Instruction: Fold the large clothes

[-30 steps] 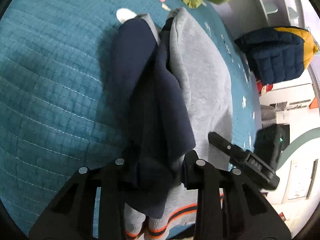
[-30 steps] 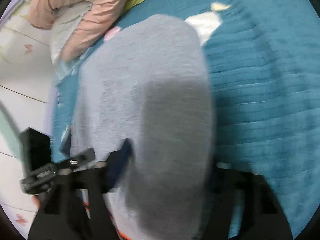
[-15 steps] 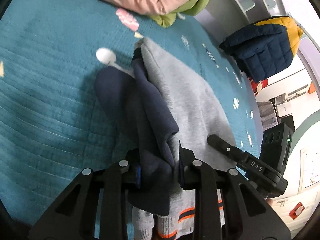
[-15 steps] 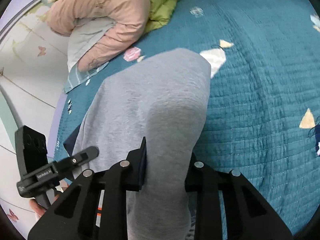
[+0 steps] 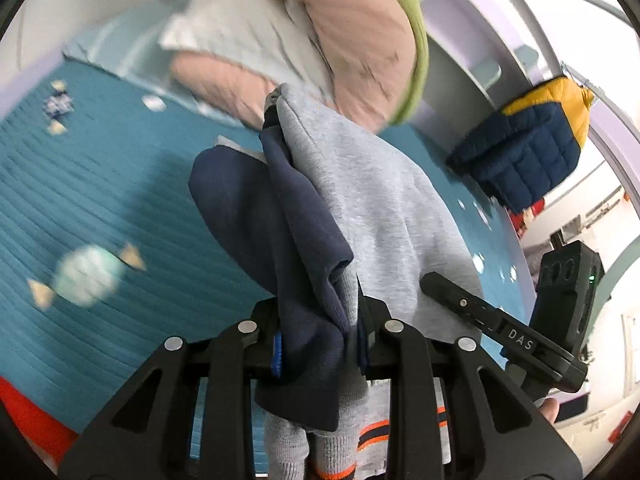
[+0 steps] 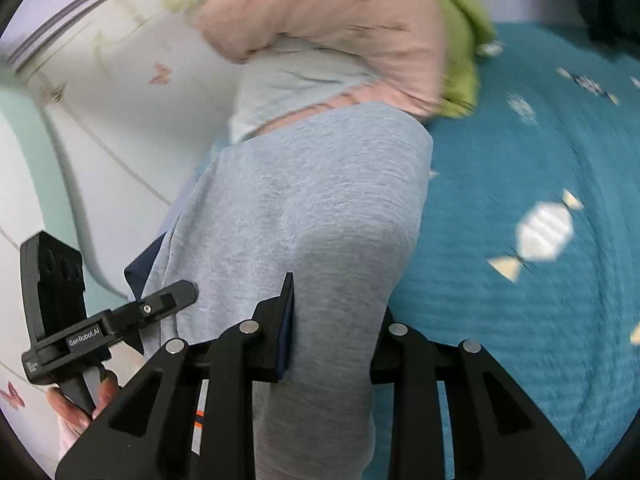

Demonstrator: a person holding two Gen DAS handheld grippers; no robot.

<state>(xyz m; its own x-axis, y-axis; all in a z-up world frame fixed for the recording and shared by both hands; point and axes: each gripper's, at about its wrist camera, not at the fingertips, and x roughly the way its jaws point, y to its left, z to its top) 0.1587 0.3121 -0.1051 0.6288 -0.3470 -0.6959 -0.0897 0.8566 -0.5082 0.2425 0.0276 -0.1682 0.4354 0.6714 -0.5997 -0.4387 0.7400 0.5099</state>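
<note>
Since the earlier frames both grippers have tilted up toward the head of the bed, so the pink-and-green quilt [image 5: 360,40] now fills the upper part of both views, blurred.

Largest is the teal bedspread [image 5: 100,200], quilted in rows with pale candy prints. Over it hangs the sweatshirt [image 5: 372,200]: grey fleece body, navy sleeve bunched on its left side, striped orange-and-navy ribbing at the bottom edge of the frame. It runs from lower centre up to the quilt's edge.

At lower centre of the left wrist view, the left gripper [image 5: 320,344] has its fingers narrowed onto the navy fold and grey fabric, which fill the gap between them. In the right wrist view, the right gripper [image 6: 332,332] is likewise clamped on a thick grey fold of the sweatshirt.

Only the left view shows the navy sleeve in full, plus a navy-and-yellow puffer jacket [image 5: 532,144] at upper right. Only the right view shows the butterfly-patterned wall [image 6: 120,100] at left.
</note>
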